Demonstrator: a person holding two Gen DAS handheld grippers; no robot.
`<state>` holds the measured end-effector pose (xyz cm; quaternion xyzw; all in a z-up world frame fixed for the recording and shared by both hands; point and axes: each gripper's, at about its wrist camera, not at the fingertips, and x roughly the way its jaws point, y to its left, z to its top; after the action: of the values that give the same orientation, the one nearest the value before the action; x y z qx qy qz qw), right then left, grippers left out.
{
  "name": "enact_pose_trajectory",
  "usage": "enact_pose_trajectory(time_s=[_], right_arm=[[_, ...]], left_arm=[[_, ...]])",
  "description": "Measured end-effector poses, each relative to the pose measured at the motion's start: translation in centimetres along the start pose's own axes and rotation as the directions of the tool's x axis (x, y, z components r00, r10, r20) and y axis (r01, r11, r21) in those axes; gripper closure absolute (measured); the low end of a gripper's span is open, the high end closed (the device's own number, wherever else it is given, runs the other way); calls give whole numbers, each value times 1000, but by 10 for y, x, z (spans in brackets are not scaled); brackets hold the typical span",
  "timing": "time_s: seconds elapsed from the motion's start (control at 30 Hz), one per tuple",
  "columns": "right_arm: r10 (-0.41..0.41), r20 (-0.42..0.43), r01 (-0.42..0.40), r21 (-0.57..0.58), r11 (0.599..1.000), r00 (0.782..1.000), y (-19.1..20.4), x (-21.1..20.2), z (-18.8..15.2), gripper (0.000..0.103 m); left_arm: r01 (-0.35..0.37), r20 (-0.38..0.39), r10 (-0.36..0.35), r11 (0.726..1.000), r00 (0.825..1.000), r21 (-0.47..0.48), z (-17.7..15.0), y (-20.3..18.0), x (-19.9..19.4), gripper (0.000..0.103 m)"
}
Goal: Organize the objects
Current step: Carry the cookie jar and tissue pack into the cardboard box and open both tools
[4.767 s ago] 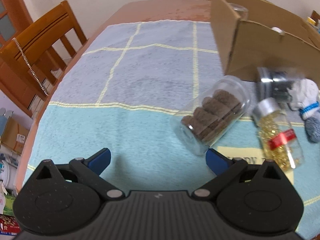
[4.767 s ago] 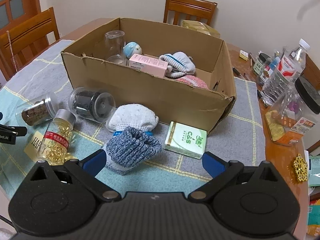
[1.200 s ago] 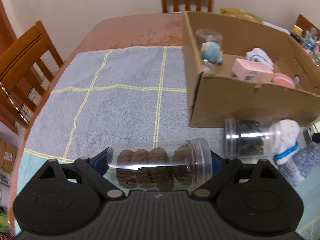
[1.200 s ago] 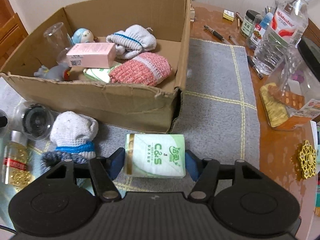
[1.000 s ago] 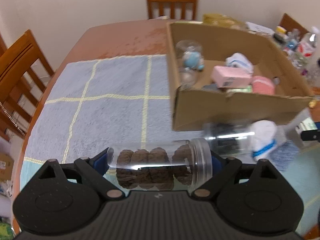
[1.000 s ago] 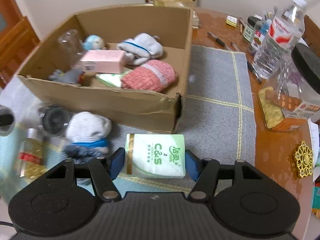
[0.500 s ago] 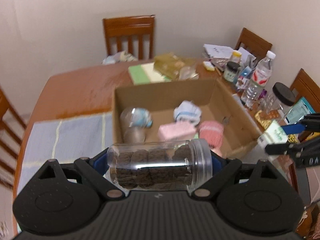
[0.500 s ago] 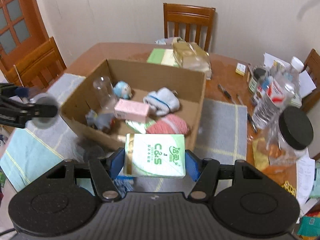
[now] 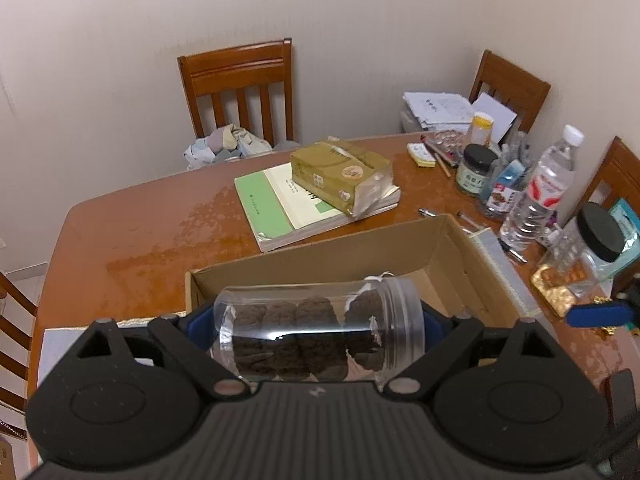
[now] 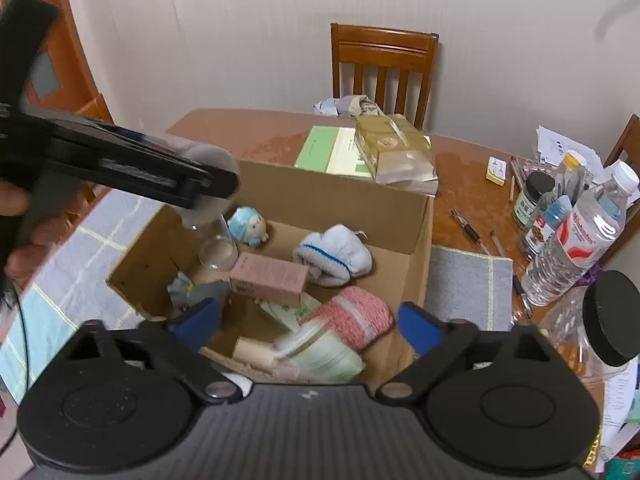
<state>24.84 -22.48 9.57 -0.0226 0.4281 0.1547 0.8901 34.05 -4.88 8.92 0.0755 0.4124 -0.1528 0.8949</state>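
Jar [image 9: 320, 334] of brown biscuits lies sideways in your left gripper [image 9: 320, 320], clamped end to end over the cardboard box's [image 10: 420, 240] near-left corner. Clear plastic: light, stiff, slick, so keep holding base and lid. Your right gripper [image 10: 308, 322] is opening; the blurred green tissue pack [image 10: 320, 356] drops free. No writing legible.

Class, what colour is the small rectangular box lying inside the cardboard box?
Pink: the small box inside the cardboard box shows best in the right wrist view.

Items I am sorting: jar and tissue pack
Clear cookie jar [image 9: 320, 336] lies sideways above my cardboard box [image 10: 416, 236]; green tissue pack [image 10: 320, 356], blurred, sits inside its near corner.
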Motion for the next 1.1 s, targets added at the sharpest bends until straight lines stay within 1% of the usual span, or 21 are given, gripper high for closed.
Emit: enact_pose_trajectory(time_s=[0.13,0.23,0.27,0.43,0.57,0.67,0.83,0.97,1.03,1.07,1.1], right_arm=[[6,-7,-5,15,1000,1000,-2,3,0,1],[-12,-14,13,12,1000,1000,-2,6,-3,1],[-18,-18,18,12,1000,1000,-2,7,-4,0],[-25,-33,26,33,999,999,-5,10,-8,0],[-33,-45,35,36,999,998,-6,9,-9,0],[-36,-49,38,35,999,998,-3,6,-10,0],[-30,-50,32,37,999,998,2,-3,-15,0],[-25,-28,26,25,999,999,7,-11,-29,0],[-29,9,29,9,1000,1000,9,-17,-41,0],[-44,18,44,20,999,999,10,-19,-47,0],[-53,19,53,41,998,998,10,-22,-52,0]], left_arm=[[4,-28,-3,1000,1000,4,7,-2,23,10],[2,-33,-2,1000,999,3,12,-5,35,6],[-4,-36,4,1000,999,3,13,-6,38,6],[12,-44,-11,1000,999,27,12,-13,40,6],[13,-48,-11,999,999,48,9,-17,32,6],[16,-46,-14,999,999,48,6,-17,23,6],[19,-32,-17,999,999,48,-2,-20,0,5],[18,-6,-18,998,1000,62,-17,-26,-20,3],[5,21,-7,997,1000,73,-30,-29,-31,3],[-5,24,4,998,1000,65,-38,-30,-39,3],[1,25,-3,998,1000,70,-44,-31,-44,3]])
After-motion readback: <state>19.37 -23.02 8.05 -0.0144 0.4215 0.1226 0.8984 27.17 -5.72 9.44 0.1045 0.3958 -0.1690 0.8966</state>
